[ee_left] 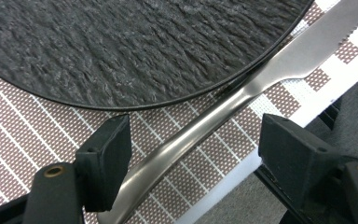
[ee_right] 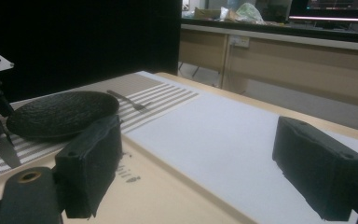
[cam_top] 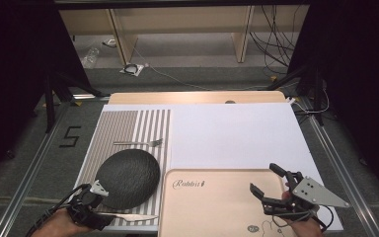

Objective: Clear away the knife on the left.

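A silver knife [cam_top: 133,217] lies on the striped placemat [cam_top: 148,123] along its front edge, just below a round black plate [cam_top: 128,177]. My left gripper [cam_top: 101,210] is low over the knife's handle end. In the left gripper view the handle [ee_left: 182,140] runs between the jaws of my left gripper [ee_left: 193,140], near the left one, and the pads do not squeeze it. A fork [cam_top: 138,143] lies beyond the plate. My right gripper [cam_top: 264,178] hovers open over the wooden tray [cam_top: 217,207], with nothing between its jaws.
A white sheet [cam_top: 237,133] covers the table's middle and right. The tray sits at the front, right of the placemat, printed with "Rabbit". In the right gripper view the plate [ee_right: 60,112], fork [ee_right: 126,100] and knife [ee_right: 2,144] lie far left. Dark floor surrounds the table.
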{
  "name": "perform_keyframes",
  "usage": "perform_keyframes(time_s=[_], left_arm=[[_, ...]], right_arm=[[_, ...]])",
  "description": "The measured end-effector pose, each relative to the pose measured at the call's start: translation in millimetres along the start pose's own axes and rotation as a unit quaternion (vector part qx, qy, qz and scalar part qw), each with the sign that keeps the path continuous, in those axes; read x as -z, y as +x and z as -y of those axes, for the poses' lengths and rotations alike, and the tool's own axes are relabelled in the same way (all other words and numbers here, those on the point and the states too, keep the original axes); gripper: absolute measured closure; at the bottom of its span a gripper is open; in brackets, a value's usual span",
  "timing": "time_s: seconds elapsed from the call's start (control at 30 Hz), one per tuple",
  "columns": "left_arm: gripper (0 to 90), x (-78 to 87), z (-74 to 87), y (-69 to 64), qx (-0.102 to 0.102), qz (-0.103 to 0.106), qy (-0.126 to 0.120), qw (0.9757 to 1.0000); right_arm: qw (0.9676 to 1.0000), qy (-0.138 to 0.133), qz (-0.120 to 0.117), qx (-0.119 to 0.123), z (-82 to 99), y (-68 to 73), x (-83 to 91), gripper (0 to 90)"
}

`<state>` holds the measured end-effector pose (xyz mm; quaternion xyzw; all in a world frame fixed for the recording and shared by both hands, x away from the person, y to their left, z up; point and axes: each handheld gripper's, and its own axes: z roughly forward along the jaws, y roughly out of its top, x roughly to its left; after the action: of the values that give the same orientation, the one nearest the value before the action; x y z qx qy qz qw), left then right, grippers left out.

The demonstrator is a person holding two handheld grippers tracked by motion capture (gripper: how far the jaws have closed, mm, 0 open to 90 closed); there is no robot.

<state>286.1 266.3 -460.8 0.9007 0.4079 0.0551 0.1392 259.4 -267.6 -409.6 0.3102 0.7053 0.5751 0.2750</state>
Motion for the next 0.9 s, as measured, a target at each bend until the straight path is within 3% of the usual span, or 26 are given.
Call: perform_keyframes(time_s=[0.43, 0.73, 0.9], left_arm=[[29.1, -7.4, -1.7, -1.5, -0.009, 0.013, 0.015, 0.9998], [36.6, -5.7, -1.8, -4.8, -0.048, 0.000, 0.038, 0.9981], [43.8, -4.7, -3.3, -7.3, -0.064, 0.003, 0.041, 0.9971]], right_arm=[[1.0000, 0.001, 0.001, 0.000, 0.6, -0.8, -0.9, 17.0], [1.0000, 0.000, 0.002, -0.002, 0.4, -1.2, -0.4, 17.1], [1.0000, 0.001, 0.002, -0.002, 0.4, -0.8, -0.5, 17.2]])
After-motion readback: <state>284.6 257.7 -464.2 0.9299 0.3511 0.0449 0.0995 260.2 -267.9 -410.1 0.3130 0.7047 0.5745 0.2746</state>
